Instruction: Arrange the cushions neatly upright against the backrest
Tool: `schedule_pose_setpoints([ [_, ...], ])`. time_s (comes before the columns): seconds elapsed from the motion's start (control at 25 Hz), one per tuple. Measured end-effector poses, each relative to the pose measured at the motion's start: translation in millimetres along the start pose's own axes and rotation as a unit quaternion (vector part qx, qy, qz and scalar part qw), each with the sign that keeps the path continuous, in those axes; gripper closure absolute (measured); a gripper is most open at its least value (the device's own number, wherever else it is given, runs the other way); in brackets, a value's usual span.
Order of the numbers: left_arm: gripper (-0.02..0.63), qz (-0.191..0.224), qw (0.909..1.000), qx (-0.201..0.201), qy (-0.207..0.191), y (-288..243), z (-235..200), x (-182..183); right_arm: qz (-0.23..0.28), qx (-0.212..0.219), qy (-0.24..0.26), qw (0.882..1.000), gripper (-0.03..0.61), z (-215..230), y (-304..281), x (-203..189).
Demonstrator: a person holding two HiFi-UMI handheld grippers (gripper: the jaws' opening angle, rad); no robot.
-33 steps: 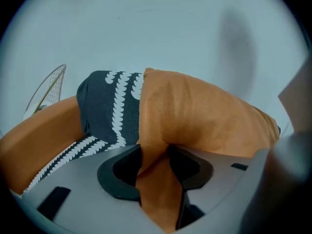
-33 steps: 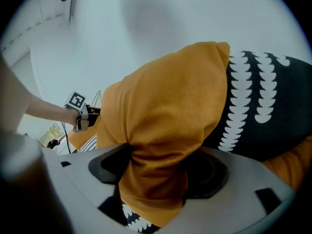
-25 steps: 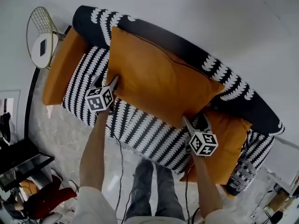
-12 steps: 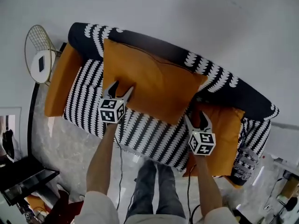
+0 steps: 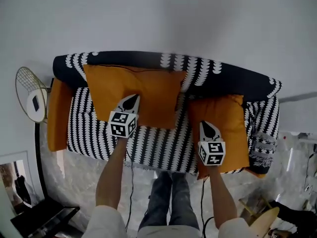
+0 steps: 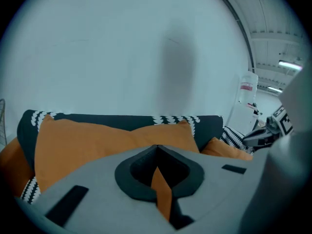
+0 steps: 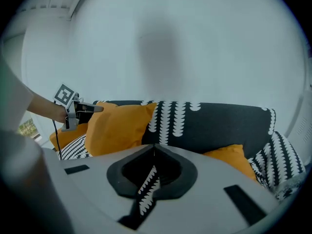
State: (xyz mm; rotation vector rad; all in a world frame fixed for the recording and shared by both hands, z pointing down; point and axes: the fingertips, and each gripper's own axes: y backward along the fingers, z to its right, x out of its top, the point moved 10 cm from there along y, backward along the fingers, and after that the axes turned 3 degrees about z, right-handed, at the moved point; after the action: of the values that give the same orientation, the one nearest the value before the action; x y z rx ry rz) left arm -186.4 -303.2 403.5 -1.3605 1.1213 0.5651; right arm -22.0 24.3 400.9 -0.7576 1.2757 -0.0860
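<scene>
Cushions in orange sit on the striped sofa (image 5: pixel 158 145): the large cushion (image 5: pixel 143 86) stands against the backrest (image 5: pixel 223 76) left of centre. A smaller cushion (image 5: pixel 225 115) rests at the right end, perhaps tilted back, though the steep angle makes that hard to judge, and a third cushion (image 5: pixel 58 114) lies at the left end. Over the large cushion's lower edge, the left gripper (image 5: pixel 132 98) has its jaws pressed together with nothing between them, and the right gripper (image 5: pixel 205 125), likewise closed and empty, is above the smaller cushion.
</scene>
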Motion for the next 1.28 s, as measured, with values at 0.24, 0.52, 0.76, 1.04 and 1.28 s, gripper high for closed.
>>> schedule_pose_setpoints([
  [0.24,0.584,-0.014,0.9972,-0.068,-0.029,-31.9,64.4,10.6,0.013,-0.053,-0.024,0.998,0.546,33.7,45.9,-11.3],
  [0.52,0.584,-0.025,0.9878,-0.138,-0.068,-73.6,139.4,32.6,0.015,-0.128,-0.076,0.989,0.546,77.7,106.0,-42.9],
  [0.76,0.584,-0.045,0.9749,-0.193,-0.101,-116.8,205.1,43.2,0.007,-0.187,-0.118,0.975,0.546,114.9,152.3,-78.4],
  [1.04,0.584,-0.075,0.9548,-0.250,-0.142,-162.2,272.4,41.7,-0.002,-0.248,-0.172,0.953,0.546,144.9,193.4,-115.3],
  [1.28,0.584,-0.099,0.9395,-0.282,-0.168,-202.6,321.3,34.6,-0.011,-0.285,-0.214,0.934,0.545,167.5,215.6,-148.0],
])
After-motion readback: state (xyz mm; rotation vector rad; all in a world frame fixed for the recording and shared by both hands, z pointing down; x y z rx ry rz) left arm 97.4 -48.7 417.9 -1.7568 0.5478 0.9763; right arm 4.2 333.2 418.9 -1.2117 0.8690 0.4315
